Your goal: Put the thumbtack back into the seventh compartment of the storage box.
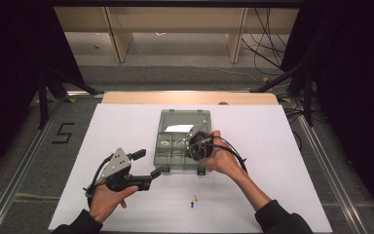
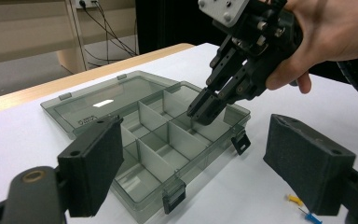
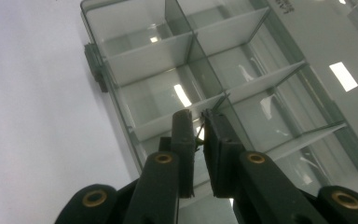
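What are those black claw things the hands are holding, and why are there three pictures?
A person holds a grabbing tool in each hand. One picture looks down from above; the other two come from small cameras riding on each tool. On the white table lies an open see-through box with compartments. The right gripper dips its nearly closed fingers into the box, pinching something thin, too small to name. The left gripper waits beside the box, fingers wide apart. Two tiny pieces, yellow and blue, lie nearby.
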`<state>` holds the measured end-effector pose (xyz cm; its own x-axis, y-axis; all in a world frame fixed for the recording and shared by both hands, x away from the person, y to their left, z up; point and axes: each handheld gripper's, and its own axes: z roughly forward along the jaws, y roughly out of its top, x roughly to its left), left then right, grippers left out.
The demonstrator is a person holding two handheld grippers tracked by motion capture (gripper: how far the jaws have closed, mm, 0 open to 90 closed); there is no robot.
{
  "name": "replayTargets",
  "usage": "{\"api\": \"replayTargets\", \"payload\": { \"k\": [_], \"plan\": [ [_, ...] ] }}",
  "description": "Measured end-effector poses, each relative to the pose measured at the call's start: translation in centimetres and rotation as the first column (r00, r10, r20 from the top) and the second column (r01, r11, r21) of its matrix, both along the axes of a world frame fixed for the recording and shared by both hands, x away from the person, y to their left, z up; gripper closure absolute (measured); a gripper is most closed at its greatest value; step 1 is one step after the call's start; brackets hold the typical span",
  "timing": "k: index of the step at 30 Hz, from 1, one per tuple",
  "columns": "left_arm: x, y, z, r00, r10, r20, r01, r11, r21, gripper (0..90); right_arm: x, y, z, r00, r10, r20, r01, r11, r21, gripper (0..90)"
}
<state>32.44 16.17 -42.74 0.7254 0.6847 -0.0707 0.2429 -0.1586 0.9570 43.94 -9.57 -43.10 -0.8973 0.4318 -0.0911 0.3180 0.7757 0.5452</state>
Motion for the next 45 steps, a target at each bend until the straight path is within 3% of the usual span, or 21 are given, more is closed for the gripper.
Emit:
{"api": "replayTargets", "payload": {
  "k": [2, 8, 9, 10, 14, 19, 25, 29, 36, 41, 45],
  "plan": [
    [0.0, 0.0, 0.0, 0.9999, 0.007, -0.007, -0.007, 1.0, -0.007, 18.5, 0.1, 0.0, -0.2, 1.0, -0.001, -0.005, 0.001, 1.0, -0.003, 82.1],
    [0.0, 0.0, 0.0, 1.0, 0.002, -0.002, -0.002, 0.9999, -0.01, 18.4, -0.1, -0.2, -0.3, 0.9998, -0.02, -0.009, 0.02, 1.0, 0.008, 62.1],
    [0.0, 0.0, 0.0, 1.0, 0.0, 0.0, 0.0, 0.9999, -0.014, 18.4, -0.1, -0.2, -0.3, 0.9998, -0.02, -0.009, 0.02, 1.0, 0.008, 62.1],
    [-0.1, 0.0, 0.1, 1.0, 0.005, -0.004, -0.005, 1.0, -0.008, 18.4, -0.5, -0.2, 0.1, 0.9997, -0.017, 0.018, 0.016, 0.999, 0.028, 55.3],
    [0.0, 0.0, 0.0, 1.0, 0.007, -0.005, -0.007, 1.0, -0.006, 18.5, -1.8, -0.5, 1.3, 0.9992, -0.008, 0.038, 0.006, 0.999, 0.044, 47.0],
    [-0.1, 0.0, 0.1, 1.0, 0.005, -0.007, -0.005, 0.9999, -0.015, 18.4, -3.4, -1.0, 2.0, 0.9999, -0.008, 0.01, 0.007, 0.999, 0.047, 36.3],
    [0.1, -0.1, 0.1, 1.0, 0.0, -0.005, 0.0, 1.0, -0.008, 18.5, -4.8, -1.1, 2.1, 1.0, 0.002, -0.007, -0.002, 1.0, 0.029, 32.9],
    [0.1, -0.1, 0.0, 1.0, 0.001, -0.007, -0.001, 1.0, -0.006, 18.4, -5.8, -1.1, 2.0, 0.9991, 0.009, -0.042, -0.009, 1.0, 0.007, 32.3],
    [0.1, -0.1, 0.0, 1.0, 0.003, -0.006, -0.003, 1.0, -0.003, 18.5, -7.4, -1.2, 0.8, 0.9959, 0.017, -0.089, -0.022, 0.998, -0.06, 32.3],
    [0.1, -0.1, 0.0, 1.0, 0.001, -0.003, -0.001, 1.0, -0.002, 18.4, -7.8, -1.2, -0.5, 0.9898, 0.025, -0.14, -0.039, 0.995, -0.097, 34.6],
    [0.0, -0.2, 0.0, 0.9999, 0.006, -0.013, -0.006, 1.0, -0.007, 18.5, -8.0, -1.1, -1.1, 0.9871, 0.035, -0.156, -0.053, 0.992, -0.116, 37.1]
  ]
}}
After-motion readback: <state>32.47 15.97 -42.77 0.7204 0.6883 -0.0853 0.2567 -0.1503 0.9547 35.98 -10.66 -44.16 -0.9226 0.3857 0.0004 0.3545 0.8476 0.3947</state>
